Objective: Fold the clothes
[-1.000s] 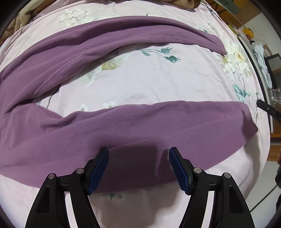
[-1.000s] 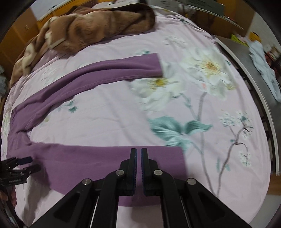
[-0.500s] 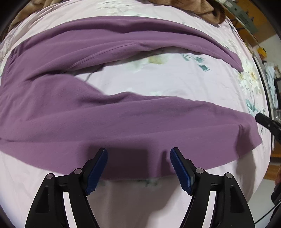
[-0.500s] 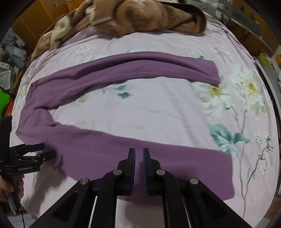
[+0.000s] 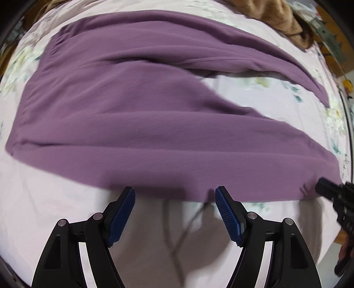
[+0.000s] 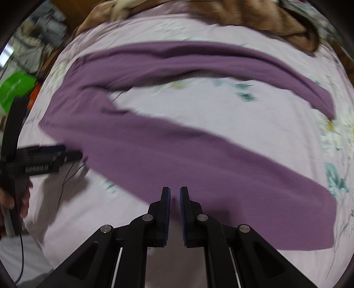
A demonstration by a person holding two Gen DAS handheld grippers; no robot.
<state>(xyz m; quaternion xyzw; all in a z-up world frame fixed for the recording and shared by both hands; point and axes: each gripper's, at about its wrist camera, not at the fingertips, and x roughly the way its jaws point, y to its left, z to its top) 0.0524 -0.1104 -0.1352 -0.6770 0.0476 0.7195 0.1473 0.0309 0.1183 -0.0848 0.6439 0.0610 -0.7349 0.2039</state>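
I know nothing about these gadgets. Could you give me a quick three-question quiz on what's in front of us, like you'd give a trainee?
1. True or false: the left gripper has its fingers spread wide apart.
2. What lies bunched beyond the purple trousers? A) brown blanket B) white pillow C) blue towel
3. Fill in: the trousers rest on a pink sheet printed with ____.
Key: 1 true; 2 A; 3 flowers.
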